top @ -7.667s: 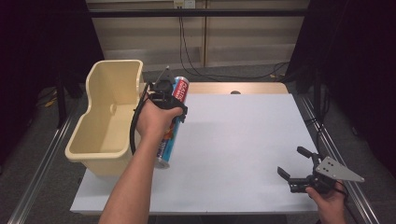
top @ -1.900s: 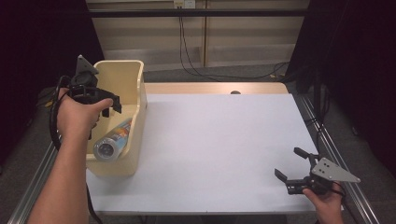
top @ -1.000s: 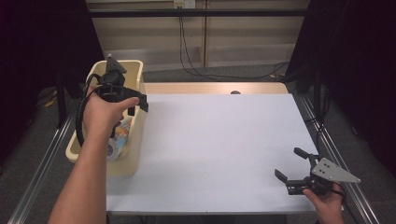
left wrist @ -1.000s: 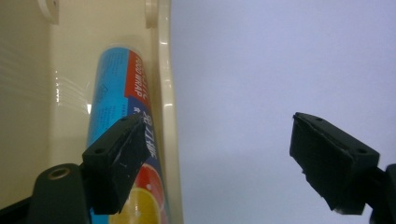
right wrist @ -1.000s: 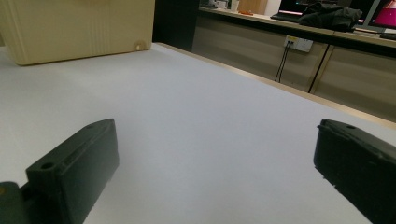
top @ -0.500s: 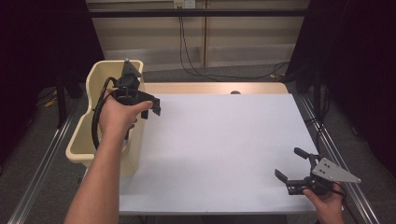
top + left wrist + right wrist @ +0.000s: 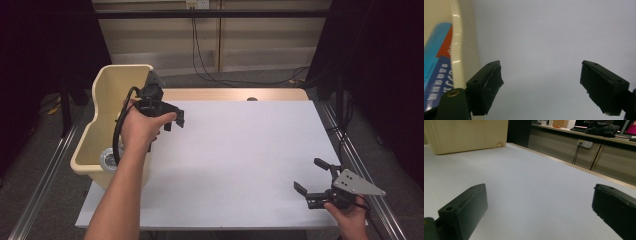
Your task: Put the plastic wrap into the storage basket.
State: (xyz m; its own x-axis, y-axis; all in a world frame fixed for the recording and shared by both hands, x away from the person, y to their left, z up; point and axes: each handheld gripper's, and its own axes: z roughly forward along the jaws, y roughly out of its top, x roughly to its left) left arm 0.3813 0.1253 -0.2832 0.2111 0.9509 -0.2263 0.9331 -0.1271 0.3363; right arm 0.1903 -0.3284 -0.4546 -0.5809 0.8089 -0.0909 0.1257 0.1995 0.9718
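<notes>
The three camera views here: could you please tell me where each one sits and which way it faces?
High view: above the person's side, looking forward and down on the white table; both forearms, left gripper, right gripper.
Left gripper view: on the left gripper, looking down at the table beside the cream bin; open jaws.
Right gripper view: on the right gripper, low, looking across the table; open jaws.
Shared: the bin and the table.

Both forearms are bare, no sleeves showing. The left gripper (image 7: 172, 121) is black, a black cable (image 7: 118, 135) looping off at its 8 o'clock. The right gripper (image 7: 314, 181) is black too, with a grey three-cornered plate (image 7: 356, 183) at its 3 o'clock. Small screw holes (image 7: 449, 208) dot the blocky jaws.
</notes>
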